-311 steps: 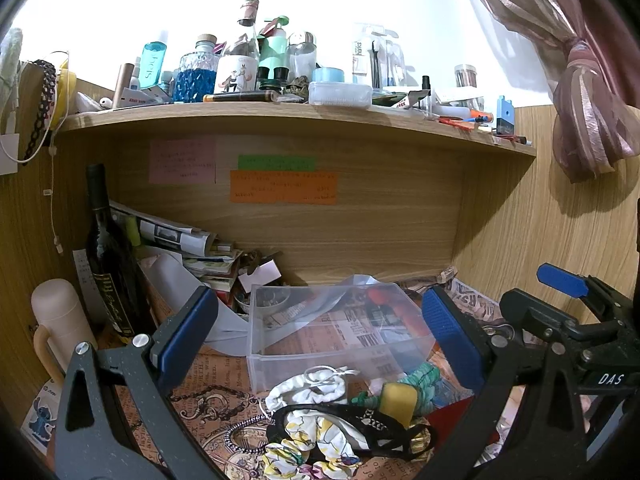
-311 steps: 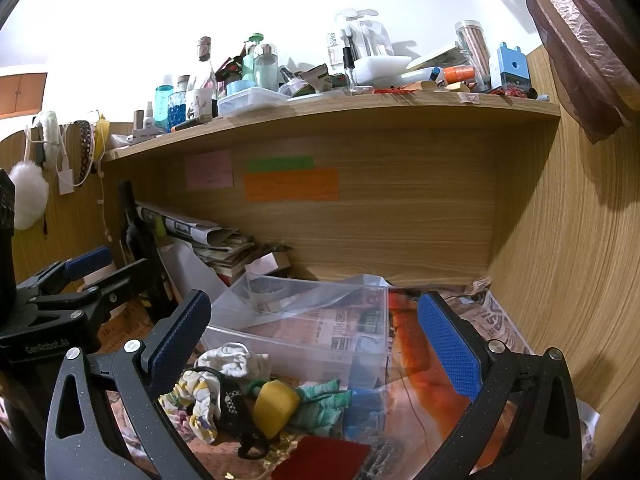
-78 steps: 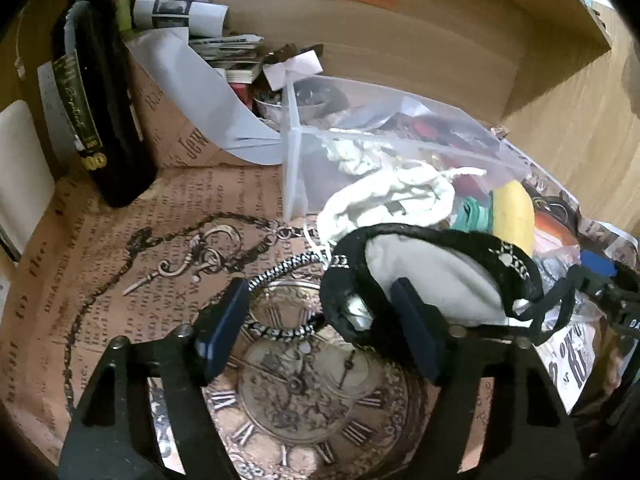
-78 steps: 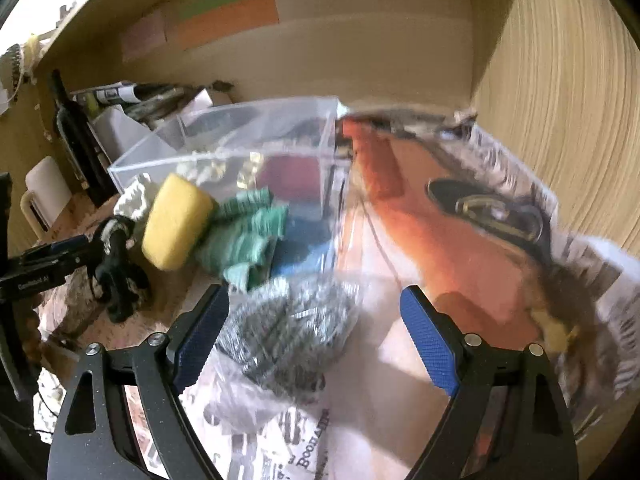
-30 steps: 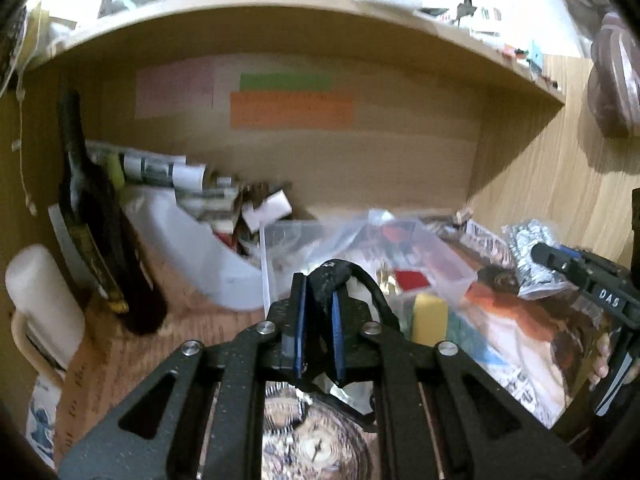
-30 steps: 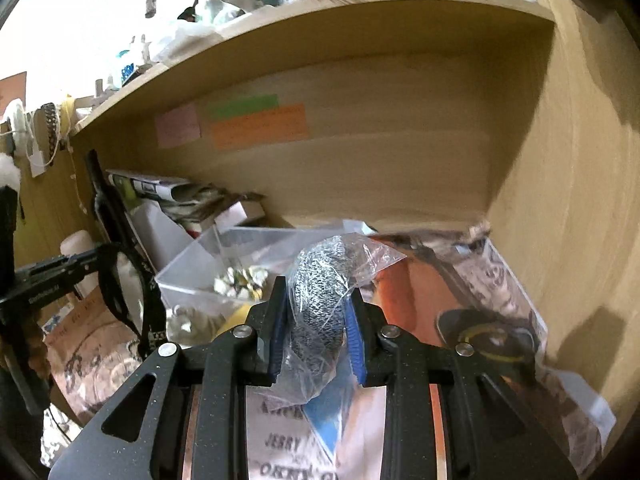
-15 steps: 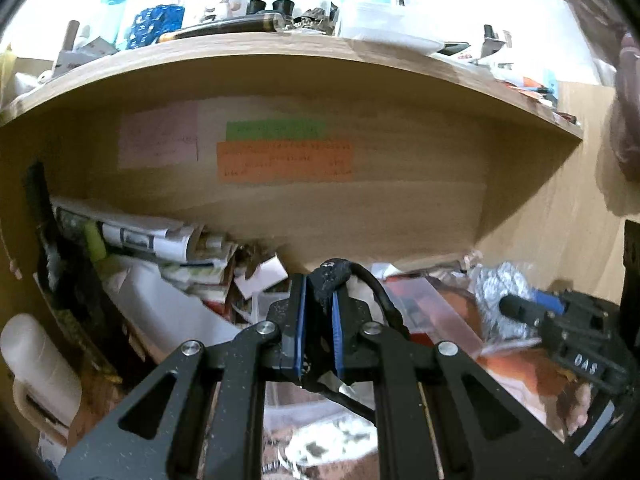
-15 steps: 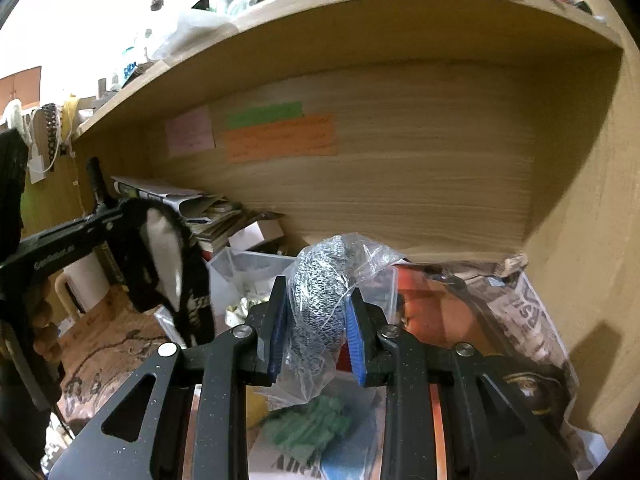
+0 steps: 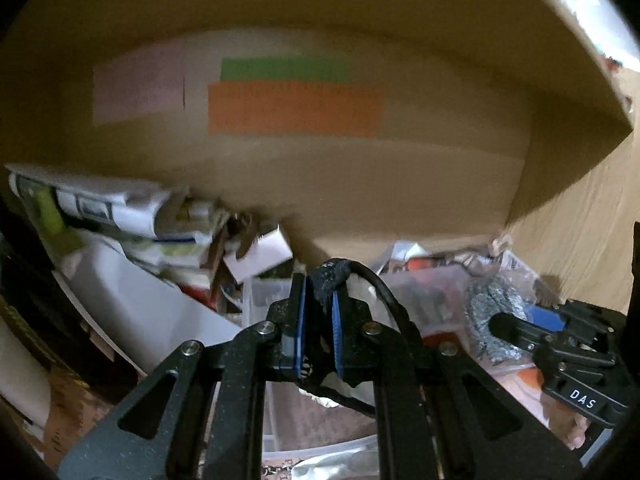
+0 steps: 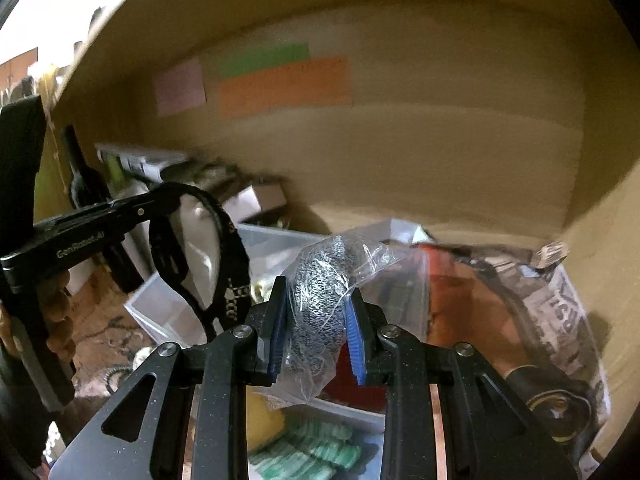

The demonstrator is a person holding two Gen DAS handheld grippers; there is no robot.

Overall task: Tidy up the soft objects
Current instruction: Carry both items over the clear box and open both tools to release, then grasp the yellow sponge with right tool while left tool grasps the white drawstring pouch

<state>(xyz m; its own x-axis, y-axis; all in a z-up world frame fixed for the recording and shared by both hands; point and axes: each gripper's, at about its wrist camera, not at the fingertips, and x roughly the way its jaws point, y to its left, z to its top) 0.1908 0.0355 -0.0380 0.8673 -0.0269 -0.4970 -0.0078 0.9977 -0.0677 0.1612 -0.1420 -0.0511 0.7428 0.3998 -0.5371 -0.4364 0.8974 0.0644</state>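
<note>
"So, what are you holding?"
"My left gripper (image 9: 319, 320) pinches a floppy black-edged cloth mask (image 10: 208, 248). My right gripper (image 10: 316, 324) squeezes a light, crinkly bagged grey scrubber (image 10: 320, 288) over the clear plastic box (image 10: 160, 304)."

both views dim and brownish under the shelf (image 9: 320, 4). daylight is blown out at the upper corners. motion blur is seen on the notes (image 9: 296, 110) and papers (image 9: 120, 208). edges are bent by fisheye distortion, with black vignetting.
</note>
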